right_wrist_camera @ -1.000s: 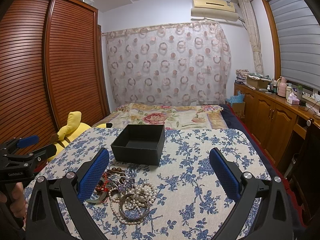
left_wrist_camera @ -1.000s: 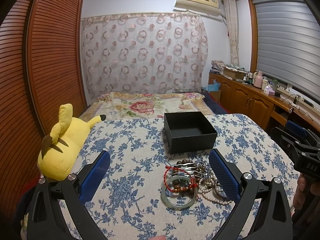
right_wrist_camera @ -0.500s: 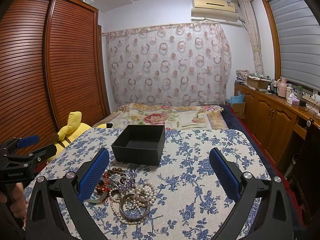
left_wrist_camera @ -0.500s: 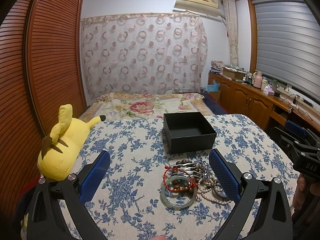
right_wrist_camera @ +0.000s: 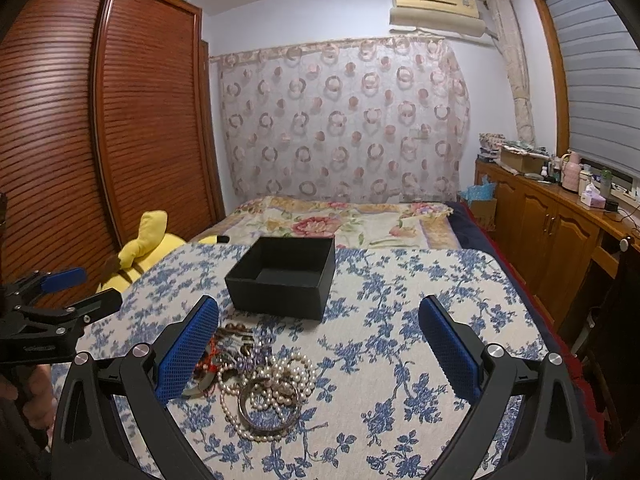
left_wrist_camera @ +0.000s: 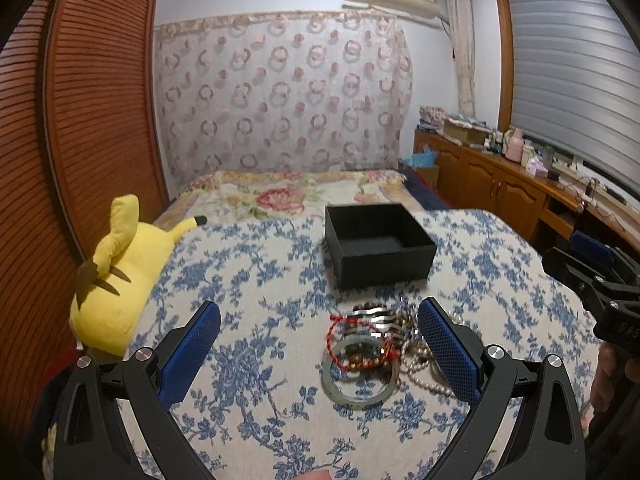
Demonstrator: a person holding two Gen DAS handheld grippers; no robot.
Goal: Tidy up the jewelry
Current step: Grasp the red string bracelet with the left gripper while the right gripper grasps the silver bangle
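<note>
Blue-flowered cloth [left_wrist_camera: 248,280] covered the table in a bedroom, with a bed [right_wrist_camera: 352,220] beyond it, a ring-patterned curtain [right_wrist_camera: 344,120] on the far wall and a slatted wooden wardrobe [left_wrist_camera: 80,120] to the left; a yellow plush toy [left_wrist_camera: 116,276] lay at the table's left edge; a black box [left_wrist_camera: 378,246] sat open and empty toward the far side of the table; just in front of it lay a heap of jewelry, with a pale green bangle [left_wrist_camera: 360,374] nearest the left camera, a red cord bracelet [left_wrist_camera: 352,340] draped over it, brown beads beside them, and a pearl necklace [right_wrist_camera: 276,384] coiled around a metal bangle [right_wrist_camera: 268,408] on the right; the left gripper [left_wrist_camera: 318,350] hovered over the heap's left part, its blue fingers [left_wrist_camera: 192,344] wide apart and holding nothing; the right gripper [right_wrist_camera: 318,350] hovered to the right of the heap, fingers likewise spread and empty; each hand [right_wrist_camera: 36,396] held its tool's handle at the frame edge.
</note>
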